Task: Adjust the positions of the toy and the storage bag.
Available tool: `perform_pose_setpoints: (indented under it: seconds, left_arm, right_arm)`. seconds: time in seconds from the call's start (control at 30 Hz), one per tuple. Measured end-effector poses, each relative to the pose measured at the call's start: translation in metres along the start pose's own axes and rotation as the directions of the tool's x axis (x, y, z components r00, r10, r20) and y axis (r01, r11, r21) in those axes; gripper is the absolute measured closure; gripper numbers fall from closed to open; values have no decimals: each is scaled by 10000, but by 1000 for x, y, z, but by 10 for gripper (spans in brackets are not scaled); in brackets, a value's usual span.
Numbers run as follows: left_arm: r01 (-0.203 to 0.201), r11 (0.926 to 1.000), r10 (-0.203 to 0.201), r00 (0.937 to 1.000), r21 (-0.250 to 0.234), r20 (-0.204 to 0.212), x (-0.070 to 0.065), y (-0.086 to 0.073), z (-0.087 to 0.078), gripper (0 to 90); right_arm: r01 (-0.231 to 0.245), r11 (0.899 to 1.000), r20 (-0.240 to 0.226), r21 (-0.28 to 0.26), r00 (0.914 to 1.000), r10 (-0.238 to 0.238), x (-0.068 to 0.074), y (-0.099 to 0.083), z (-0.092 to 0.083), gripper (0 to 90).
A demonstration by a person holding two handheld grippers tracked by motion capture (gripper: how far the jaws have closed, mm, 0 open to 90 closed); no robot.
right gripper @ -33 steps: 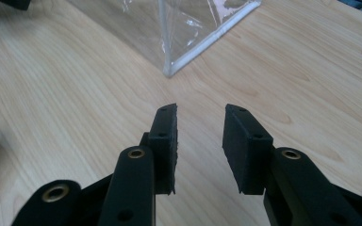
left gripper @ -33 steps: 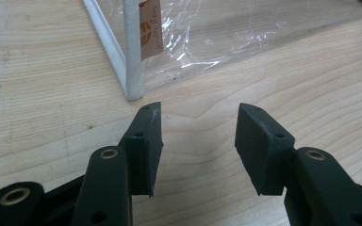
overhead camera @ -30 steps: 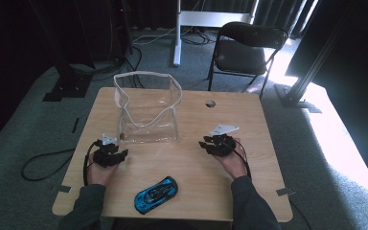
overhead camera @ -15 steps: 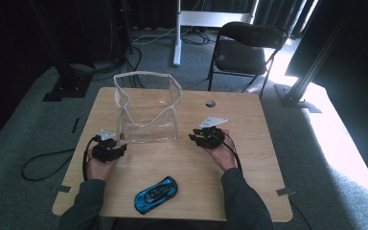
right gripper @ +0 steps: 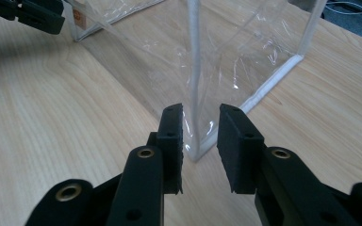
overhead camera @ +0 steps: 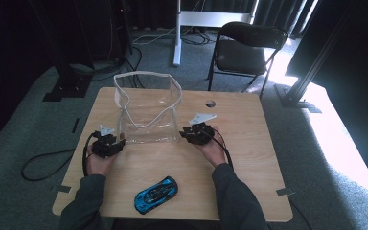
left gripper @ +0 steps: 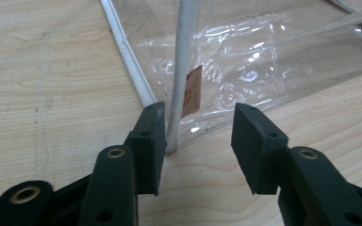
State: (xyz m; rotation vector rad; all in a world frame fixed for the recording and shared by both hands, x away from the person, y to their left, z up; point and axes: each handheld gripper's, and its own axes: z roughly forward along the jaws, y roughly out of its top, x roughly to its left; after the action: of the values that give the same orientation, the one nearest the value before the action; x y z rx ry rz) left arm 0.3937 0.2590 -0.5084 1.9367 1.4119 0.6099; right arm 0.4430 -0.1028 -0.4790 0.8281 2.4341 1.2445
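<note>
I have the clear bag (overhead camera: 148, 112) standing open near the table's (overhead camera: 249, 158) far edge, left of middle; each gripper sits at one of its near bottom corners to pin it steady. The left gripper (left gripper: 198, 136) has been closing, jaws half apart around the white corner seam, not yet pinching; the right gripper (right gripper: 200, 141) likewise, narrower, seam between unpressed. The toy car (overhead camera: 156, 193) waits at the near edge, presumably for loading.

Bare table (overhead camera: 249, 143) right of clear bag (overhead camera: 148, 115); toy car (overhead camera: 156, 193) near front edge
</note>
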Motion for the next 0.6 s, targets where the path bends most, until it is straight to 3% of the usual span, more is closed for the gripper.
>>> perform_pose_setpoints:
  seconds: [0.2,0.27,0.37,0.6]
  left_arm:
    - [100,9999,-97,9996,103,-276,4,1,4,664]
    - [62,9999,-57,9994,134,-356,4,1,5,711]
    - [-48,9998,56,9989,175,-462,3,2,7,817]
    - [-230,9993,247,9980,297,-584,-1,3,9,850]
  right_arm:
    - [80,10000,-122,-32,9999,-80,4,11,13,775]
    - [160,9999,7,6,9999,-160,6,12,17,858]
    - [-12,9999,-35,-114,10000,11,3,10,16,880]
    - [176,9998,56,-116,9998,-175,6,6,10,881]
